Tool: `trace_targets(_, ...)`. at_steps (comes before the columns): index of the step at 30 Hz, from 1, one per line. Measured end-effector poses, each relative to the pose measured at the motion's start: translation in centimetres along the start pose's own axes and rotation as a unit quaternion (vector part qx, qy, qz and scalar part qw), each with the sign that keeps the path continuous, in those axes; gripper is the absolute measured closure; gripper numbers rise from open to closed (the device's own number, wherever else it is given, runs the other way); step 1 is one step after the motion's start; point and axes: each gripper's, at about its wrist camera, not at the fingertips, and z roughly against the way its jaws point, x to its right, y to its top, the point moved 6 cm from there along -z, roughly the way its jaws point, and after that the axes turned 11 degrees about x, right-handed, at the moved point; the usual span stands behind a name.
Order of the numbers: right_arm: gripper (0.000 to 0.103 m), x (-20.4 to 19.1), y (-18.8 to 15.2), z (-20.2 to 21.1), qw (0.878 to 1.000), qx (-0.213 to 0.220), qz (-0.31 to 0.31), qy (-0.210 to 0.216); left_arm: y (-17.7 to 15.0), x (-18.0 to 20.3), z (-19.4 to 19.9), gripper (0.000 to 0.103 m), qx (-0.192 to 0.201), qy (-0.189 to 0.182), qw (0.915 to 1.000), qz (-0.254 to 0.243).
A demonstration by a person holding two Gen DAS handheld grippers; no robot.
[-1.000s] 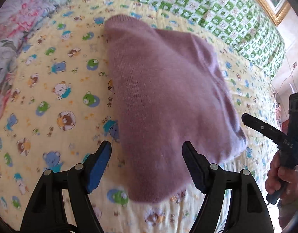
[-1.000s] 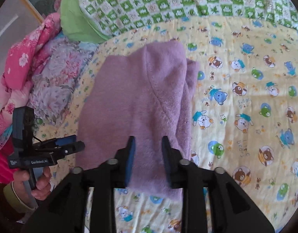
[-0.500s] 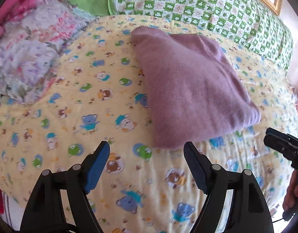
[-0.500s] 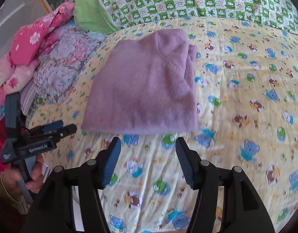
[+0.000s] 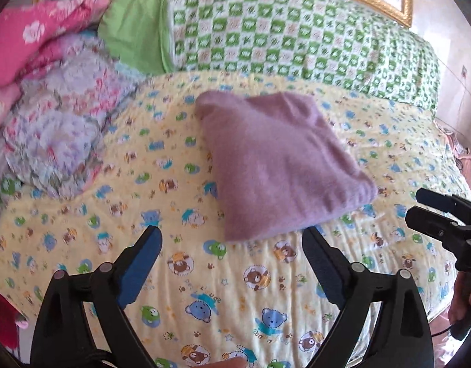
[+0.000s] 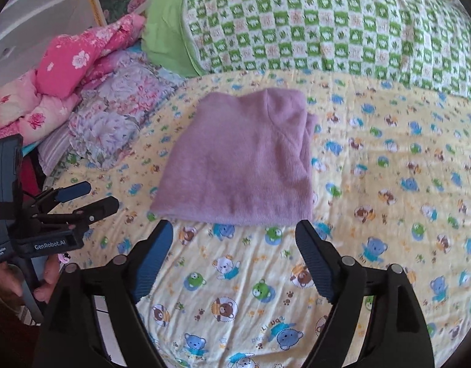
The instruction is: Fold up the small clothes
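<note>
On the bear-print yellow quilt (image 6: 373, 202) lies the purple knit garment (image 6: 244, 165), folded into a compact, roughly square packet with its layered edges stacked along the side toward the right of the right wrist view. It rests near the middle of the bed, short of the green checked bedding (image 6: 327, 24) at the head and well apart from the pile of pink floral bedding (image 6: 70, 61) at the side. Neither tool touches it. Left gripper (image 5: 232, 242) hangs above the quilt just short of the packet's near corner, jaws spreading wider, with only bare quilt between them. Right gripper (image 6: 235, 233) is likewise clear of the near edge, jaws also opening and holding nothing. Both point downward at the cloth from the near side, a stance consistent with release after a completed fold. Judgement: this garment appears finished; the packet sits flat and unsupported, so no further hold seems required.
</note>
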Motion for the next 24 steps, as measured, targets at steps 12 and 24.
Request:
trace_targets(12,0.009,-0.4,0.9,0.0,1.0,0.012,0.017,0.0,0.5,0.5,1.2,0.006,0.022,0.006,0.9997,-0.005)
trace_targets(24,0.009,0.5,-3.1,-4.0,1.0,-0.009,0.018,-0.015,-3.4,1.0,-4.2,0.006,0.0,0.017,0.9997,-0.02)
